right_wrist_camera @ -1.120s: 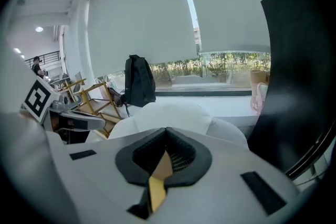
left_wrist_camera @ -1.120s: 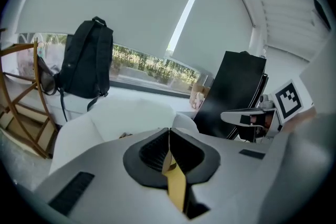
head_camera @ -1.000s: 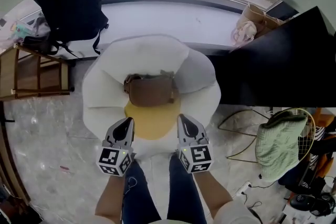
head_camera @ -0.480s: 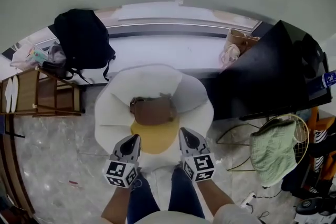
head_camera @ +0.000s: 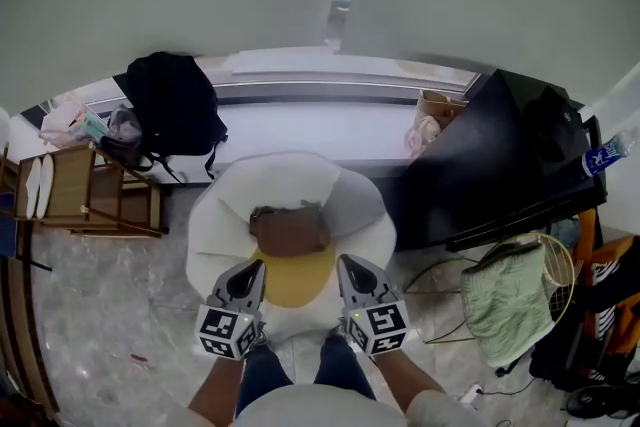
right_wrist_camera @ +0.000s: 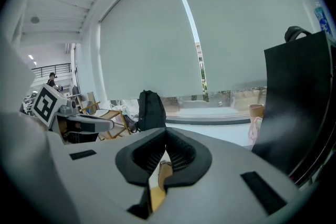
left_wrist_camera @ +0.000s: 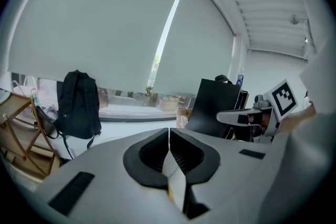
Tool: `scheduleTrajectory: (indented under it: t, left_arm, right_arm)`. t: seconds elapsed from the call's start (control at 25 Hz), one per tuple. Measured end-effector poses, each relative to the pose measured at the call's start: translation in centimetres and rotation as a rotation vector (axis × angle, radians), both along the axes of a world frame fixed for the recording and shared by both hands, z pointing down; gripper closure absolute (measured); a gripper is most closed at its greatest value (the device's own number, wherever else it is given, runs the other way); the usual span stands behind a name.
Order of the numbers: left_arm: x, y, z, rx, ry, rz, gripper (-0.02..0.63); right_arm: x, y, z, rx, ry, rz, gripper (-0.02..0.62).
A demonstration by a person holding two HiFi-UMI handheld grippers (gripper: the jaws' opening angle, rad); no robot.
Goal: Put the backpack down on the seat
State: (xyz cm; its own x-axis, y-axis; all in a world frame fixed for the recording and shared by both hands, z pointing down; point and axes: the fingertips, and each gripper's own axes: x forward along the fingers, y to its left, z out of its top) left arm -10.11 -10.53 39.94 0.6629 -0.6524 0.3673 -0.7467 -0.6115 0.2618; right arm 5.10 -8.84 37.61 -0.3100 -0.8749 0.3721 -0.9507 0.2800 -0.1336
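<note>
**Both tools are hovering closed and empty at the near edge of the seat.**

The left tool (head_camera: pixel 250 268) and the right tool (head_camera: pixel 348 264) are pointing forward side by side, each with its jaws pressed together on nothing. Just beyond them, the brown backpack (head_camera: pixel 289 229) is lying in the middle of the white seat (head_camera: pixel 222 205), touching the far edge of its yellow cushion (head_camera: pixel 297 279). Farther off, a black backpack (head_camera: pixel 175 103) is standing at the left end of the window ledge (head_camera: pixel 310 130).

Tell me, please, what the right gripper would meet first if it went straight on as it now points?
Probably the white ledge under the window: the shut right gripper points over the seat and the brown bag, which show below its tips. Depth is unclear.
</note>
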Motion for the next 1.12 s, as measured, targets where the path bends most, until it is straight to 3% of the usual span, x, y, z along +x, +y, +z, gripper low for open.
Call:
scheduleTrajectory:
  t: [0.4,1.12]
  left_arm:
    - [-0.6,1.3,-7.0,0.11,0.004,0.016,0.571]
    - [-0.6,4.6,-13.0,0.205,0.04,0.039,0.571]
  right_arm:
    - [0.2,2.2,-5.8,0.09,-0.008,0.005,0.566]
    - [-0.9,4.9,-14.0,0.247,-0.061,-0.05,0.565]
